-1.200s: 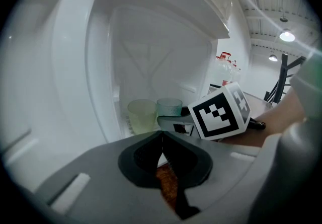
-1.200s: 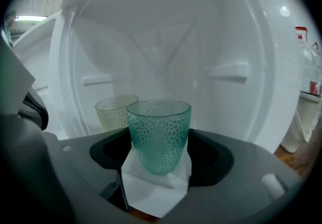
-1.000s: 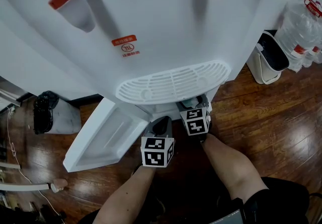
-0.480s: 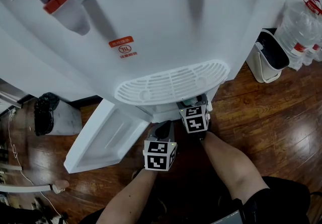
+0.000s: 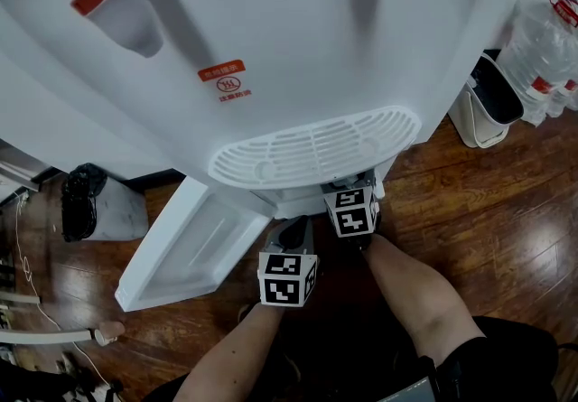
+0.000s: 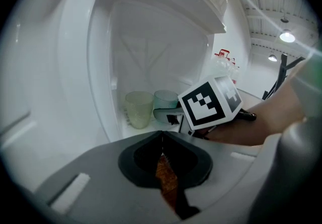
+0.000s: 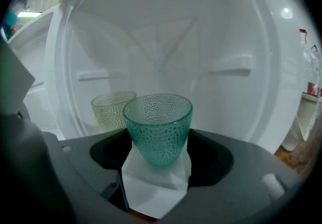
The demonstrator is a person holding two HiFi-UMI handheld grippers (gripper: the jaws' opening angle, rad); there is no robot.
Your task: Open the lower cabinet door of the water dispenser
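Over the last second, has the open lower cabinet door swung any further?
No. The cabinet door keeps the same angle against the drip grille above it.

Dark wood-plank floor [image 5: 506, 219] ran under everything. A white bin [image 5: 471, 116] with a dark lid stood on it. Just right of that bin sat clear water bottles [image 5: 540, 48] with red caps. Far left of it was a grey bin [image 5: 116, 210] lined in black, with white cables [image 5: 23, 256] beyond. 2 ceiling lamps [image 6: 287, 36] glowed overhead.
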